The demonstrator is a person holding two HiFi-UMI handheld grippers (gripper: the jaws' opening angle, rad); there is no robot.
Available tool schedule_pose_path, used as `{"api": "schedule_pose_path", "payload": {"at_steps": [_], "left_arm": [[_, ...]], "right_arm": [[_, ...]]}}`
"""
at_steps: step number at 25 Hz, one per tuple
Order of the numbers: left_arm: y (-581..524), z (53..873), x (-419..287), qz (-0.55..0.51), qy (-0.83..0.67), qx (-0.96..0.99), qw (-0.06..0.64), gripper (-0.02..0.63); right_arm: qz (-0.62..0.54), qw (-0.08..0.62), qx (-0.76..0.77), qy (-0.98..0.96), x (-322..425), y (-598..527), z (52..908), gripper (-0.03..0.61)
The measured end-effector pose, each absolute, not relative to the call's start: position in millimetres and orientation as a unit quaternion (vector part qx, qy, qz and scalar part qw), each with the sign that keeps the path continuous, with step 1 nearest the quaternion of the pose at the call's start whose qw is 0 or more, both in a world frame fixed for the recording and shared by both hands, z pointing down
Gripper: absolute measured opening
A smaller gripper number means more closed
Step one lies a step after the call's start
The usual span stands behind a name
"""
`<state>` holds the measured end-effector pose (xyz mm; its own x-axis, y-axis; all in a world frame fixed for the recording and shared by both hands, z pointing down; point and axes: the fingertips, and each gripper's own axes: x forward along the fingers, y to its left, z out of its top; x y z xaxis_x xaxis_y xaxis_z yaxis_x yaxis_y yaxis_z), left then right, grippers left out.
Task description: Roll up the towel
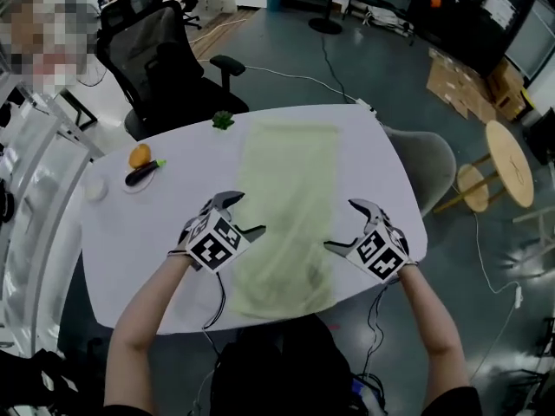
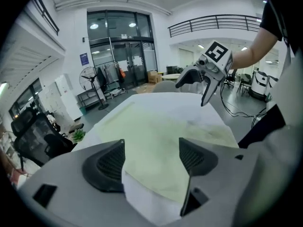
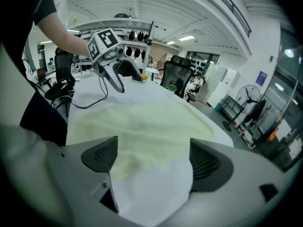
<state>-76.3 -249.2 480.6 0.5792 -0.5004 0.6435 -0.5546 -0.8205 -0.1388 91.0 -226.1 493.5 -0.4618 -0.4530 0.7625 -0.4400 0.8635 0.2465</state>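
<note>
A pale green towel [image 1: 286, 215] lies flat and unrolled along the white table [image 1: 130, 250], its near end by the front edge. My left gripper [image 1: 245, 213] hovers at the towel's left edge, jaws open and empty. My right gripper [image 1: 340, 224] hovers at the right edge, also open and empty. In the left gripper view the towel [image 2: 151, 131] spreads beyond my open left gripper [image 2: 151, 157], with the right gripper [image 2: 191, 93] across from it. The right gripper view shows the towel [image 3: 142, 122] past my open right gripper [image 3: 154, 157] and the left gripper [image 3: 130, 83] opposite.
An orange [image 1: 140, 155], a dark long vegetable [image 1: 143, 172] and a small white dish [image 1: 94, 189] sit at the table's left. A small green plant [image 1: 223, 120] stands at the far edge. A black office chair [image 1: 165, 68] and a grey chair [image 1: 425, 159] flank the table.
</note>
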Motion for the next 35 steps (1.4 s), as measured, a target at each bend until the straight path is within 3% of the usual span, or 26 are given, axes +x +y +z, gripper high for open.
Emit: {"api": "schedule_pose_path", "payload": {"at_steps": [8,16,20,26,35], "left_arm": [[-123,506,-98,0.382,-0.207,0.901,-0.005,0.38],[-32,545,-115,0.416,-0.163,0.894,-0.038,0.366],[-3,568,-120,0.442,-0.147,0.883,-0.057,0.318],[6,591,-118,0.463,-0.153,0.869,-0.081,0.206],[3,613,-105,0.504,-0.156,0.842,-0.11,0.127]], "right_arm": [[0.009,0.46,0.302,-0.835,64,-89,523,0.488],[-0.031,0.526,0.293,-0.798,77,2,571,0.477],[-0.114,0.558,0.278,-0.773,90,18,592,0.414],[-0.231,0.569,0.263,-0.744,98,9,617,0.244],[-0.322,0.568,0.235,-0.72,97,-9,628,0.138]]}}
